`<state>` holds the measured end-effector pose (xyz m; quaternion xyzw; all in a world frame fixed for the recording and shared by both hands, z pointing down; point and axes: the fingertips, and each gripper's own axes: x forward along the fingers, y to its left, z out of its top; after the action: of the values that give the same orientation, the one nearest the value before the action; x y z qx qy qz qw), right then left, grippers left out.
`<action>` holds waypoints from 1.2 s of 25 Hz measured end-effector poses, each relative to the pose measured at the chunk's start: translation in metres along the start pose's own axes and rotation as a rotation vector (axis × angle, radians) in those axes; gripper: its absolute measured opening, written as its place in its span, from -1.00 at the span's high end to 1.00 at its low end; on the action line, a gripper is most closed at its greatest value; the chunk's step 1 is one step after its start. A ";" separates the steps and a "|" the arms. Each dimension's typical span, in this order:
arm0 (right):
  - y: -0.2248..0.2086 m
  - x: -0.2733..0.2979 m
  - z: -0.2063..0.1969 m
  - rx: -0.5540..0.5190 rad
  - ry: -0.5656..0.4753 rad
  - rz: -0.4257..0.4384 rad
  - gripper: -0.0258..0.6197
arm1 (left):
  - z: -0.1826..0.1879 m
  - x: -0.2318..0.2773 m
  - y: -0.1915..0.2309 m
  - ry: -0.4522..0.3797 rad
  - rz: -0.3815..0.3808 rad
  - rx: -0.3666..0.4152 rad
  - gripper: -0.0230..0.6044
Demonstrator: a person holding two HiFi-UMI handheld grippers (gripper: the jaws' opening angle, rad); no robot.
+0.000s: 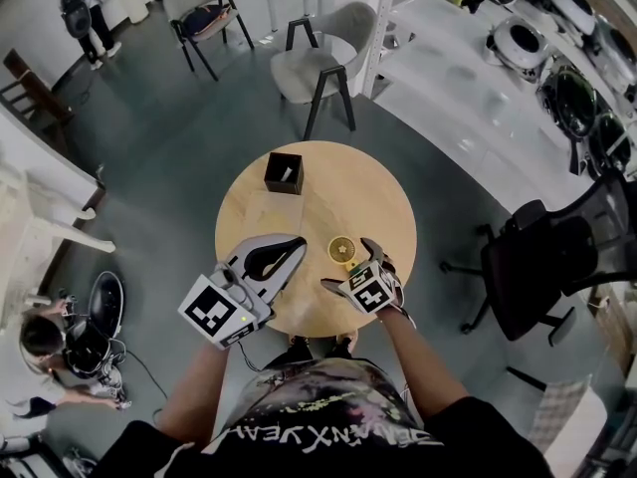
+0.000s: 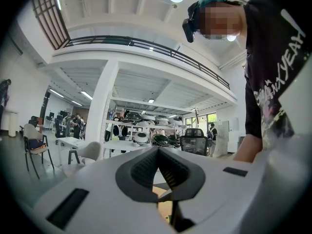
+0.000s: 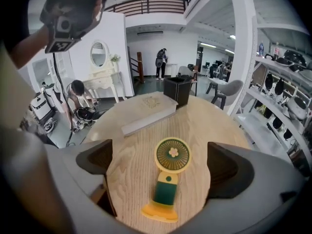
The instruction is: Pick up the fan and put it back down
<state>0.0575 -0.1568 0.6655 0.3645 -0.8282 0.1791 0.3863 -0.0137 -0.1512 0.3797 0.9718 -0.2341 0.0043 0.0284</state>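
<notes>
**Pre-grasp on fan, right side lined up**

At 7 o'clock on the round bench (image 1: 378,192): left hand-held gripper (image 1: 296,244), jaws pressed together on nothing, tilted up toward the room. Idle, by the look of it. Smooth white shell, black ribbed pads (image 2: 146,167).

At 11 o'clock near the rim: black open-topped box (image 1: 284,172), square, matte. Beside it in the right gripper view: flat pale slab (image 3: 148,112), book or lid, cannot tell which.

Just off centre toward 4 o'clock: fan (image 3: 169,179), lying flat on the wood, untouched. Round yellow grille with a small flower hub, dark green handle, flared yellow foot toward the camera. Looks like hard glossy plastic, probably light and rigid enough for a firm pinch.

At 5 o'clock: right hand-held gripper (image 3: 160,165), jaws wide apart, fan between them in its own view, gap on both sides, no contact.

Judged step: approach before pick-up; lift and put-down not yet done. Next: drop lower, centre on the green handle rather than the grille, close across its narrow width, lift straight. Risk: round head tipping down if pinched too near the foot. Pale wood grain, smooth and level, fine for setting back down.
</notes>
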 end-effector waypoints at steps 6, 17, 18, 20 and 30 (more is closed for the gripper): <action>0.008 -0.034 0.065 -0.034 -0.154 0.007 -0.89 | -0.001 0.002 0.001 -0.002 0.001 0.001 0.89; 0.024 -0.114 0.153 -0.112 -0.401 0.018 -0.89 | -0.002 -0.001 0.009 -0.002 0.023 -0.002 0.88; 0.026 -0.120 0.159 -0.129 -0.429 0.020 -0.89 | -0.002 -0.001 0.011 -0.004 0.026 -0.003 0.88; 0.027 -0.133 0.171 -0.166 -0.480 0.020 -0.89 | -0.002 -0.002 0.015 -0.005 0.034 -0.005 0.89; 0.040 -0.217 0.228 -0.178 -0.752 0.034 -0.89 | -0.003 -0.003 0.018 -0.003 0.048 -0.005 0.88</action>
<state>0.0062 -0.1606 0.3530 0.3559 -0.9303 -0.0330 0.0828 -0.0245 -0.1658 0.3839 0.9658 -0.2574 0.0029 0.0301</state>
